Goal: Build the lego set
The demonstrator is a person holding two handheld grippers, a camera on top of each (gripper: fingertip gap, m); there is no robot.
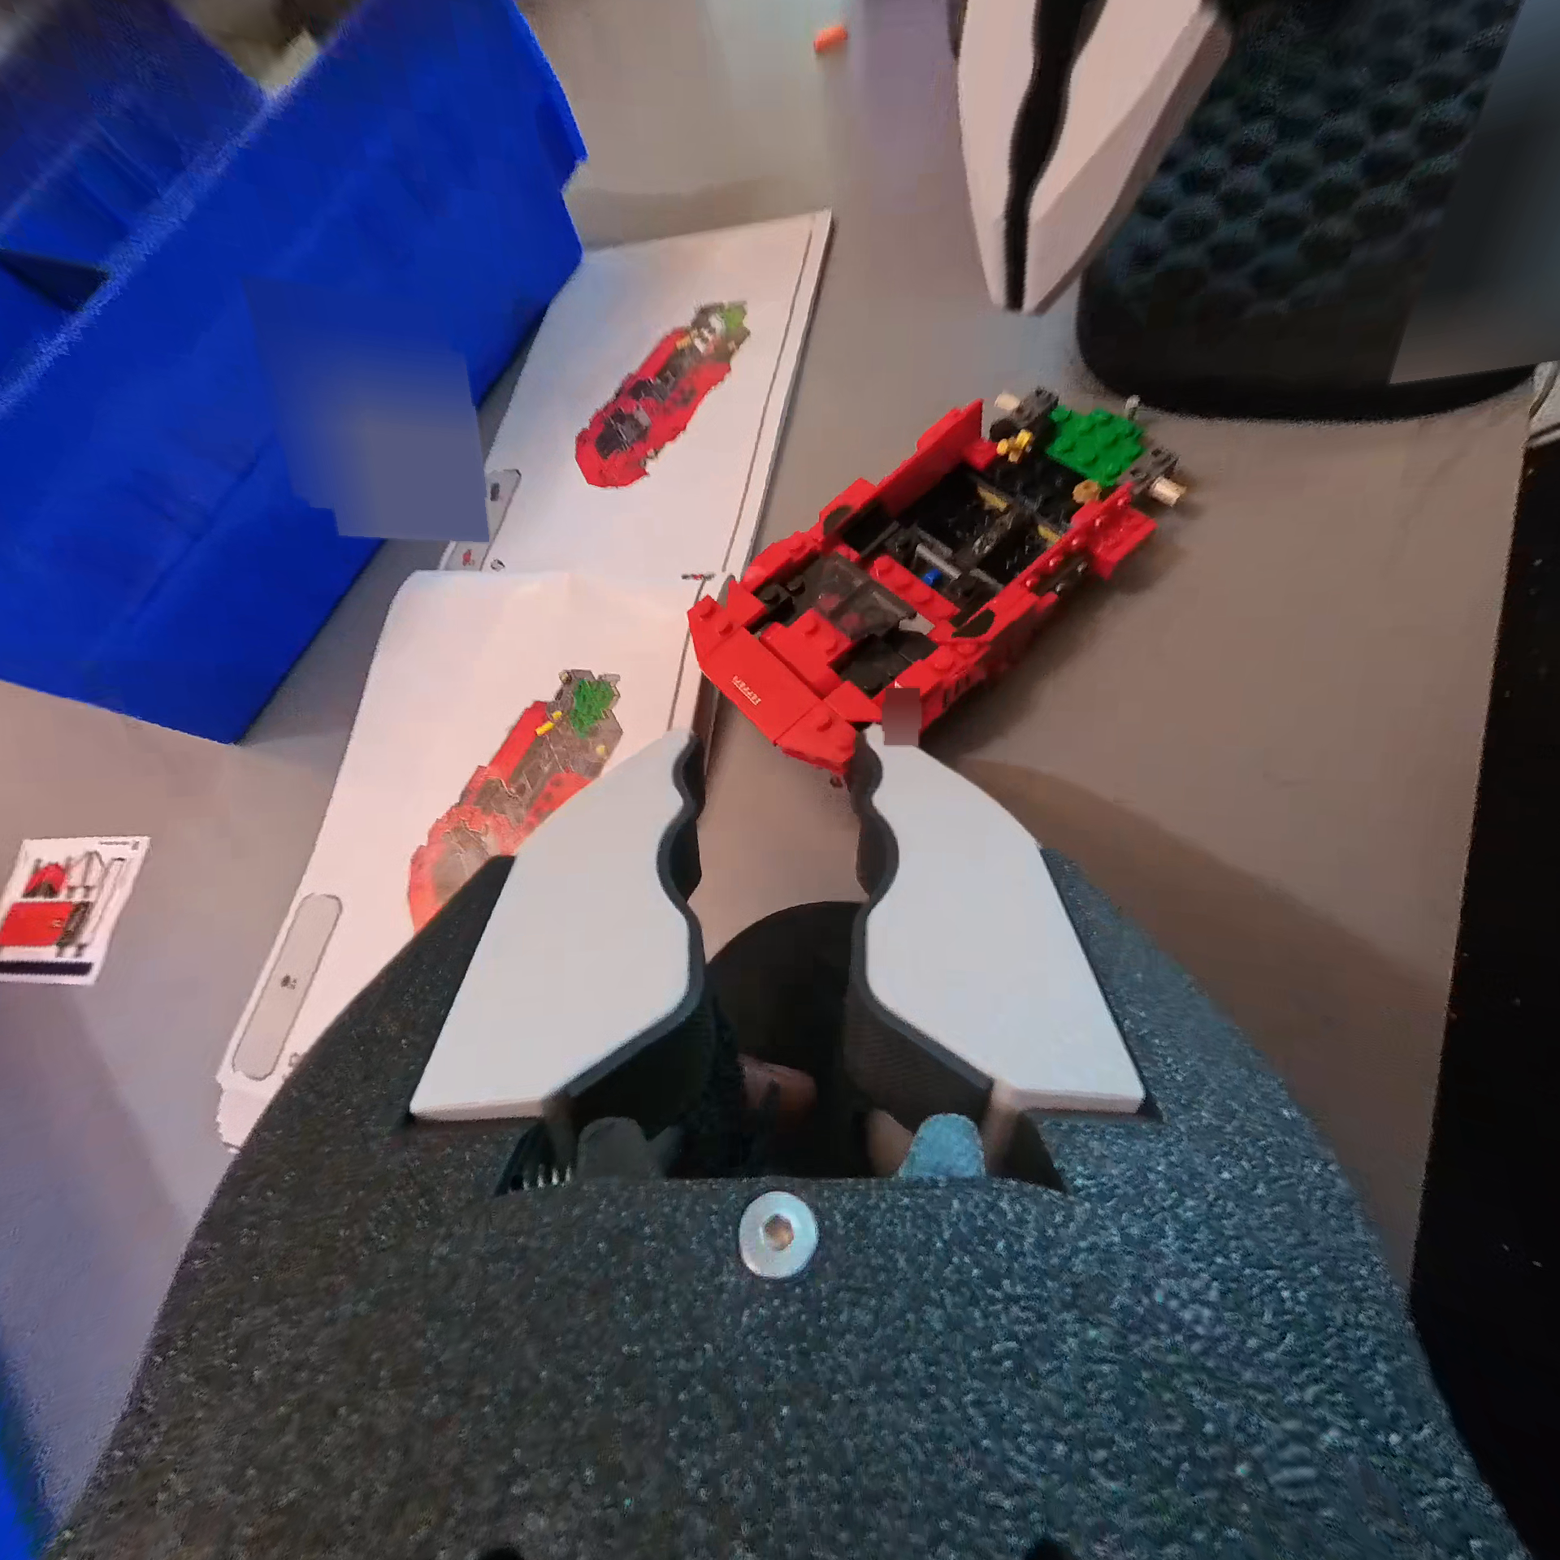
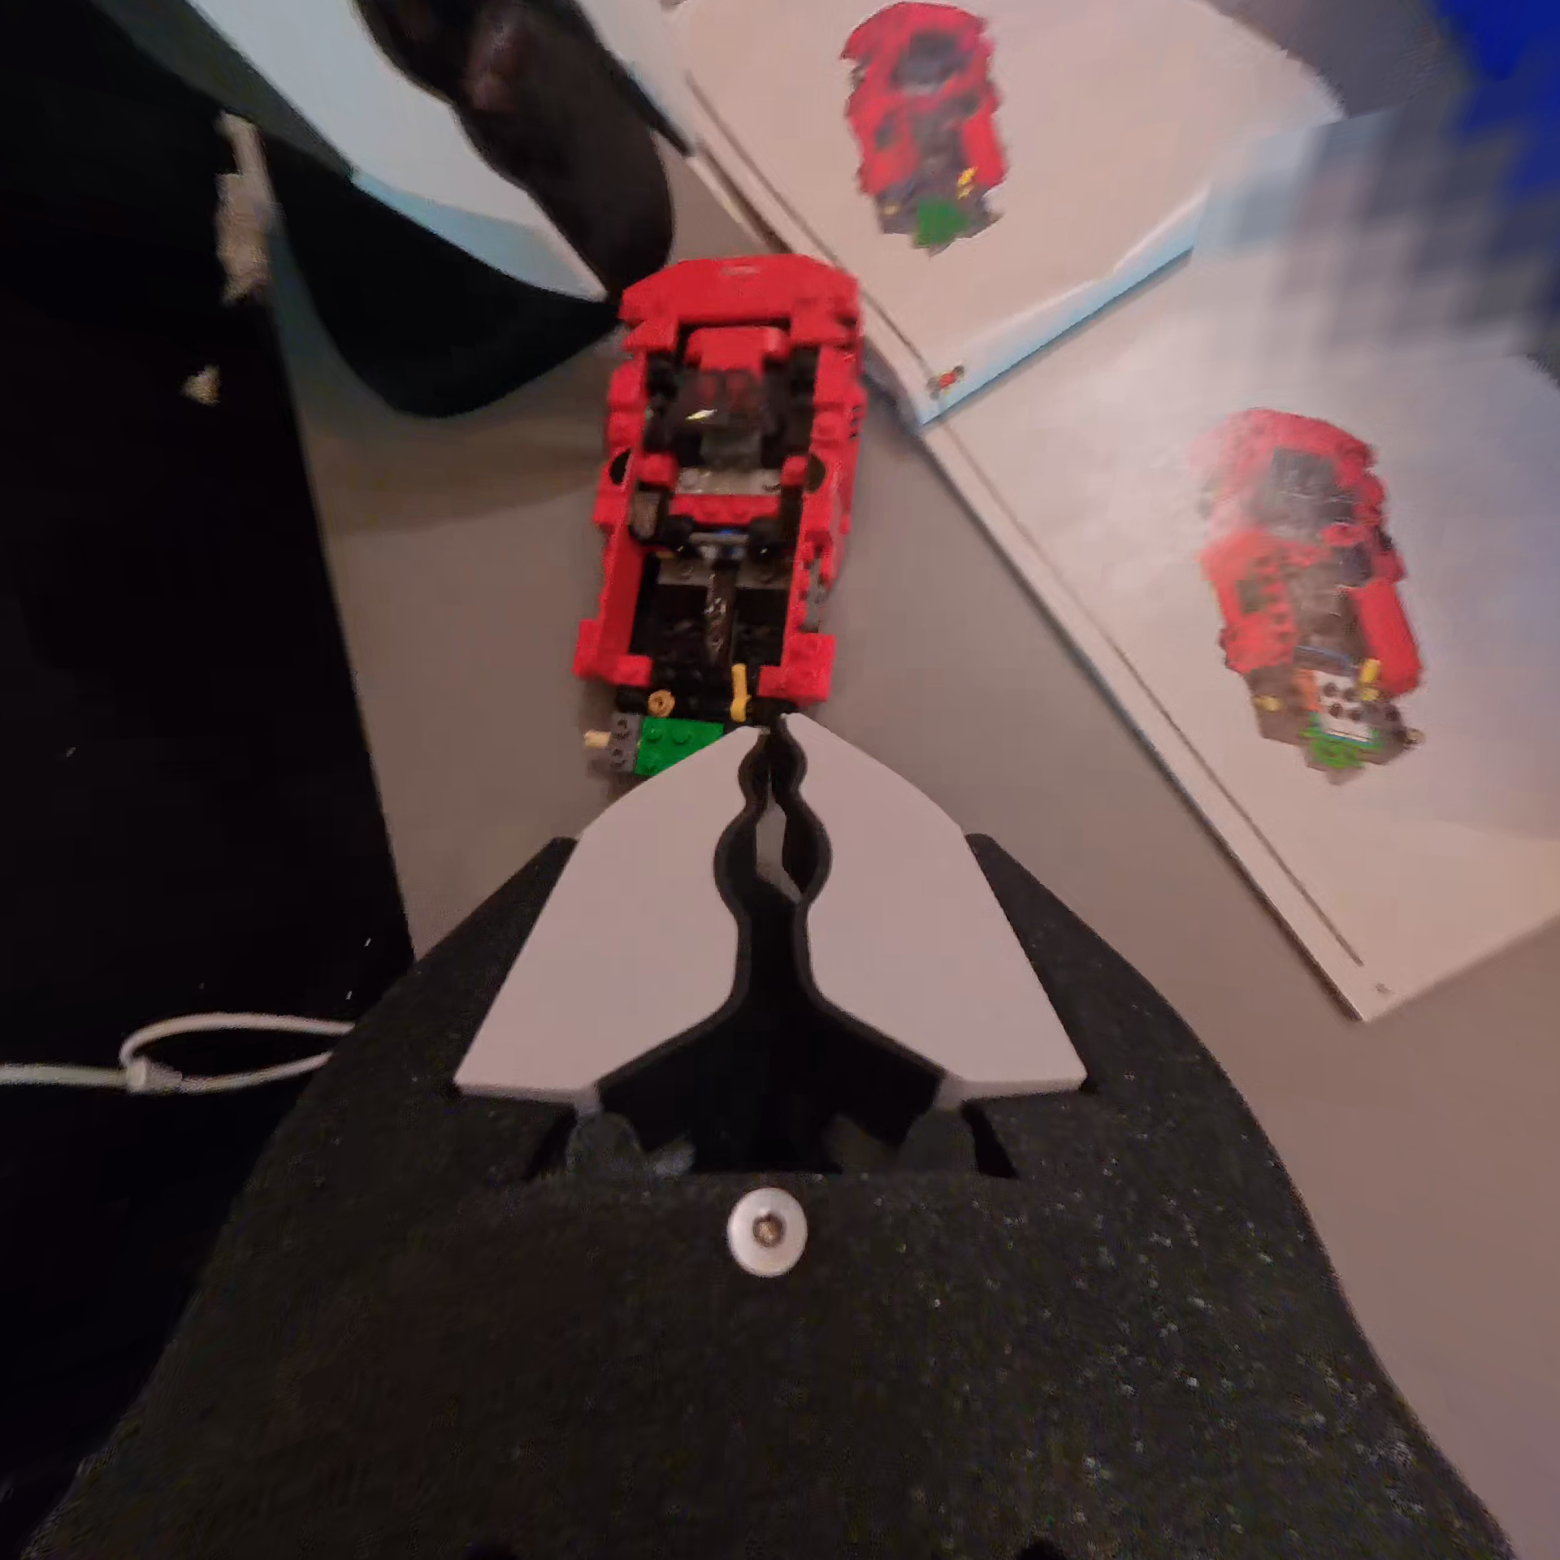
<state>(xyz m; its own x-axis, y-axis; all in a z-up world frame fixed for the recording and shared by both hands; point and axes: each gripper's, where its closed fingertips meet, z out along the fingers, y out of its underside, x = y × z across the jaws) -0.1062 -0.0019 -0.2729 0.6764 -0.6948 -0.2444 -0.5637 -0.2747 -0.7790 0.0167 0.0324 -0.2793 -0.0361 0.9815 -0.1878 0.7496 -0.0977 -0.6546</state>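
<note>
The half-built red car (image 1: 928,574) sits on the grey counter (image 1: 1266,675), just right of the open instruction booklet (image 1: 675,380). My left tool (image 1: 781,751) is spread empty at its nose. My right tool (image 2: 772,730) is pinched almost closed at the green plate (image 2: 675,743); whether it holds anything I cannot tell. I'd brace the nose, then press straight down.

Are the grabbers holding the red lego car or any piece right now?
No. The left gripper is open and empty near the car. The right gripper looks shut; no piece is visible in it.
</note>
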